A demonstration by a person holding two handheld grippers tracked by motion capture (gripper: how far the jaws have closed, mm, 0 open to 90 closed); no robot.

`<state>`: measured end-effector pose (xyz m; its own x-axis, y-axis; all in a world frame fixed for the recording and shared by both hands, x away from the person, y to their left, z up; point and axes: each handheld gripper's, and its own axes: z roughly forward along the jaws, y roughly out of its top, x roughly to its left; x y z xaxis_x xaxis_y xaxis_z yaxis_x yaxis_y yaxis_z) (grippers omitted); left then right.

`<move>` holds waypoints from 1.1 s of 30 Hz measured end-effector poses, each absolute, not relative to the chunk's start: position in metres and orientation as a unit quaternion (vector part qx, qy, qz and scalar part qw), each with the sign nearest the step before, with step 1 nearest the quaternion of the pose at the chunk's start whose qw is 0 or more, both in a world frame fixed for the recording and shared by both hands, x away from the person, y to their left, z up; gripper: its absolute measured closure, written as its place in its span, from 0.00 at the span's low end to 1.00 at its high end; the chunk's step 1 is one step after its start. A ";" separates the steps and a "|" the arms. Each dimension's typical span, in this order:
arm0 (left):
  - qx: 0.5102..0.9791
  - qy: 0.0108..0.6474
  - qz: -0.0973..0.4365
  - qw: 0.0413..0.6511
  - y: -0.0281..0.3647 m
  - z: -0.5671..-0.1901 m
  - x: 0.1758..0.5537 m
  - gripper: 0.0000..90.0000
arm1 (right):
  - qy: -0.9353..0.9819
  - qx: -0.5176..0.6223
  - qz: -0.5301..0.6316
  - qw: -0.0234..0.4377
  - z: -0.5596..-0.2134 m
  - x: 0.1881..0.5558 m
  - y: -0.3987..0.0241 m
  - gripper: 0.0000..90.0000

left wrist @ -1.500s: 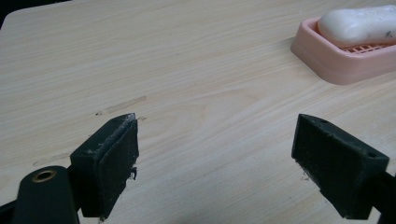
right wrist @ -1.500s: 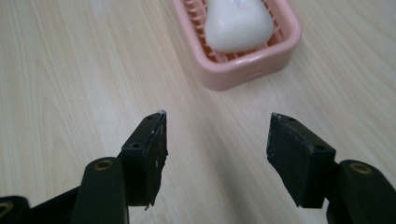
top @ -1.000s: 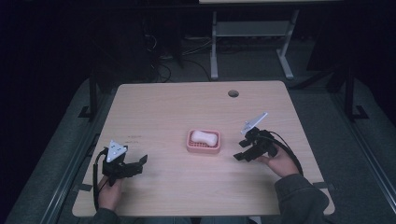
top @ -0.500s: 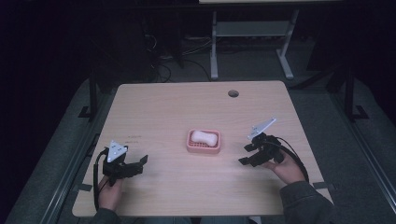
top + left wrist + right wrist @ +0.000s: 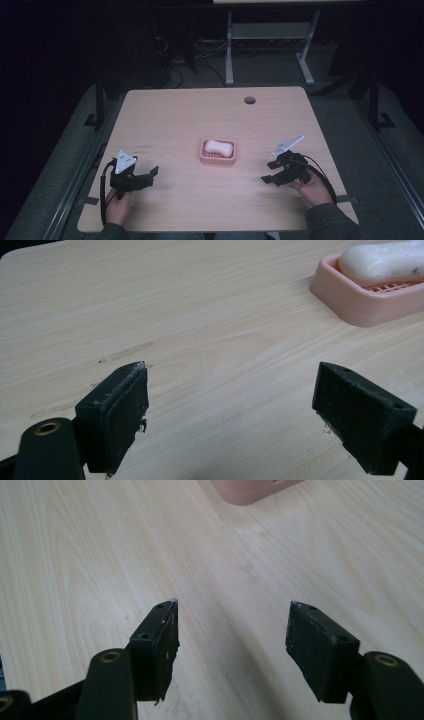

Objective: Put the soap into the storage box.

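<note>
Claws first: left claw (image 5: 145,176) low over the near left of the worktop (image 5: 175,115), right claw (image 5: 272,172) low over the near right, each in a hand rising from the bottom edge. Both aimed roughly inward toward the dish (image 5: 218,152). Nothing but bare wood between either claw and that dish; no obstacle in the way.

Around the worktop: dark floor, a white frame (image 5: 265,45) beyond the far edge, tangled cables (image 5: 185,55) behind. Round hole (image 5: 249,100) near the far right of the wood. Faint dark scuffs (image 5: 131,351) on the grain ahead of the left claw.

Left claw: spread wide, holding nothing, touching nothing seen, bare wood between the pads (image 5: 125,415). Right claw: spread to a middling gap, empty too, plain wood between its pads (image 5: 165,645); pink corner of the dish at the top edge of the right gripper view.

Dish: pink, shallow, slotted floor, at mid-worktop, well apart from both claws. Inside: one soap (image 5: 218,147), white, oblong, lying flat along the dish. Seen from the left gripper view at upper right, soap (image 5: 385,260) resting above the rim (image 5: 350,295).
</note>
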<state>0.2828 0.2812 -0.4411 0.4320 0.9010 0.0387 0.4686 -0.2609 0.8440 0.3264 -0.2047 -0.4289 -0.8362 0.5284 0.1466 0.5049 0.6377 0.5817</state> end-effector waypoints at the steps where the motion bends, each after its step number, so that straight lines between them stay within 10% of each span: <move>1: 0.746 0.459 0.271 0.399 0.281 -0.441 0.283 0.16 | 0.906 0.283 0.316 0.022 -0.430 0.326 -0.206 0.42; 33: 0.749 0.458 0.267 0.398 0.280 -0.442 0.283 0.16 | 0.886 0.308 0.344 0.035 -0.436 0.295 -0.229 0.41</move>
